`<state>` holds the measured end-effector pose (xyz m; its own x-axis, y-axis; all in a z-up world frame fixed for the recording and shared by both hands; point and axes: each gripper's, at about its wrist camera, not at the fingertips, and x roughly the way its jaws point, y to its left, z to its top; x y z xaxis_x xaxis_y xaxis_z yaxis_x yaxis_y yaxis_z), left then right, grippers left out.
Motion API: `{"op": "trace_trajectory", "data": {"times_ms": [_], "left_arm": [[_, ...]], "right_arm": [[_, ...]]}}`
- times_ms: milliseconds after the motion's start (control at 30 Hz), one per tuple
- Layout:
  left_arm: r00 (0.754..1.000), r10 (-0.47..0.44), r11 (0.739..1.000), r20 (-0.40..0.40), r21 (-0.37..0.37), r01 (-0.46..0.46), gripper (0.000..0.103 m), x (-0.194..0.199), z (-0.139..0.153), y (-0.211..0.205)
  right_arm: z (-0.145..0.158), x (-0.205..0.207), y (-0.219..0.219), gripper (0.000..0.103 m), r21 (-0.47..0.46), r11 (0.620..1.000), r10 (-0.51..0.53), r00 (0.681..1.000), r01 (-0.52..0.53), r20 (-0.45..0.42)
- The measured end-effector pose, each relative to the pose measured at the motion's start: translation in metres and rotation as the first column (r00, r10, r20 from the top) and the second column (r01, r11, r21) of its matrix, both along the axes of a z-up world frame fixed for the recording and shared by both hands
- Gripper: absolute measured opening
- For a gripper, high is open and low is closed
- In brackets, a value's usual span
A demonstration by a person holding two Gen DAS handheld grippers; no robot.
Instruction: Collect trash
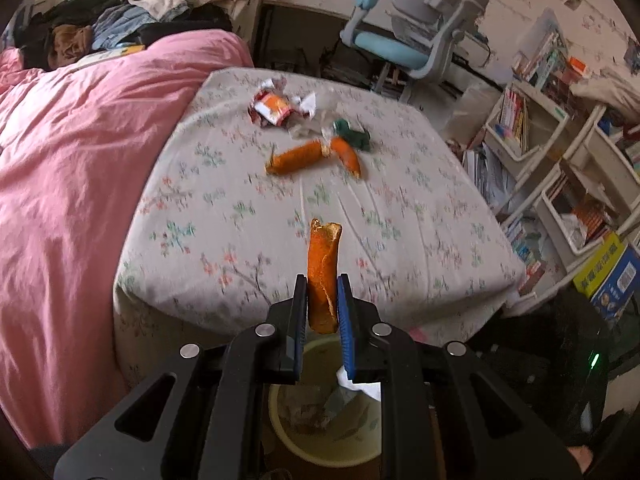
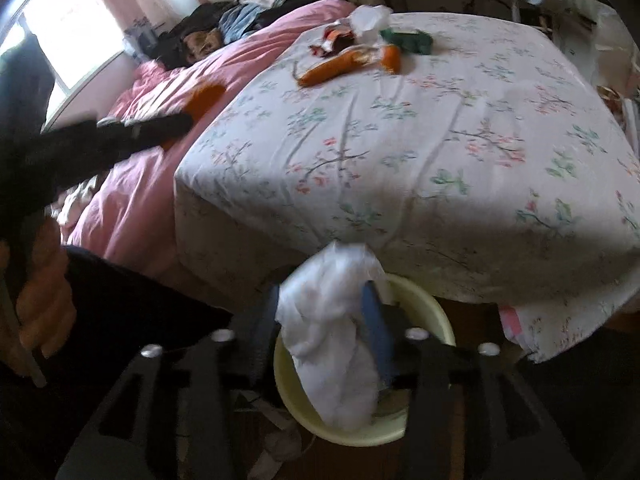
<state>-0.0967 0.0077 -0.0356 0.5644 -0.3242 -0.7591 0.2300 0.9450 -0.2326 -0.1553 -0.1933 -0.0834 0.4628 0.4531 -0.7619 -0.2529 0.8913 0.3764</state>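
Left tongs (image 1: 322, 300) clenched on an orange peel strip (image 1: 323, 272), held upright between the two pads, right above a pale yellow bin (image 1: 320, 440) down on the floor at the foot of the bed (image 1: 240, 240). Right tongs (image 2: 326, 320) wrapped around a crumpled white tissue (image 2: 332, 340), clamped on both sides, hanging over the rim of that same yellow bin (image 2: 436, 320). Bit blurry in the right view but the grip looks solid. Some paper scraps visible inside the bin already.

Still on the floral sheet, toward the far end: two more orange peel pieces (image 1: 316, 156) lying in a rough V, touching at one end, a crinkled red-and-white snack wrapper (image 1: 276, 108) just behind them, a bit of clear plastic (image 1: 308, 124) between, and a dark green wrapper (image 1: 354, 134) beside the right peel. Pink duvet (image 1: 80, 160) bunched along the left side of the bed, clothes pile (image 1: 112, 24) beyond it.
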Motion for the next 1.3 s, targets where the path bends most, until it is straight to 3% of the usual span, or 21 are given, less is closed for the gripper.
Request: {"op": "trace_trajectory", "data": {"times_ms": [167,267,300,400,733,900,1300], "left_arm": [[0.992,-0.081,0.995,-0.093,0.057,0.086,0.015,-0.021,-0.024,-0.022],[0.984,-0.129,0.985,-0.121,0.103,0.142,0.031,-0.03,-0.033,-0.036],[0.985,-0.132,0.981,-0.113,0.127,0.146,0.041,-0.032,-0.034,-0.039],[0.991,-0.113,0.979,-0.067,0.163,0.122,0.053,-0.035,-0.029,-0.039],[0.999,0.044,0.994,0.0,0.1,-0.043,0.07,-0.025,-0.011,-0.009],[0.995,0.097,0.993,0.029,0.066,-0.098,0.073,-0.024,-0.005,0.003],[0.99,0.133,0.99,0.049,0.037,-0.135,0.073,-0.024,0.001,0.011]], "right_arm": [[0.009,-0.005,-0.023,0.054,0.052,0.991,-0.122,0.992,0.12,0.043],[0.015,-0.007,-0.033,0.06,0.075,0.981,-0.183,0.98,0.178,0.075],[0.016,-0.007,-0.035,0.061,0.079,0.979,-0.192,0.978,0.186,0.079],[0.016,-0.005,-0.037,0.064,0.085,0.976,-0.209,0.975,0.202,0.079],[0.013,-0.002,-0.037,0.066,0.079,0.976,-0.206,0.976,0.201,0.067],[0.01,0.001,-0.034,0.066,0.072,0.978,-0.2,0.978,0.196,0.06],[0.009,0.001,-0.029,0.066,0.064,0.98,-0.195,0.979,0.191,0.068]]}}
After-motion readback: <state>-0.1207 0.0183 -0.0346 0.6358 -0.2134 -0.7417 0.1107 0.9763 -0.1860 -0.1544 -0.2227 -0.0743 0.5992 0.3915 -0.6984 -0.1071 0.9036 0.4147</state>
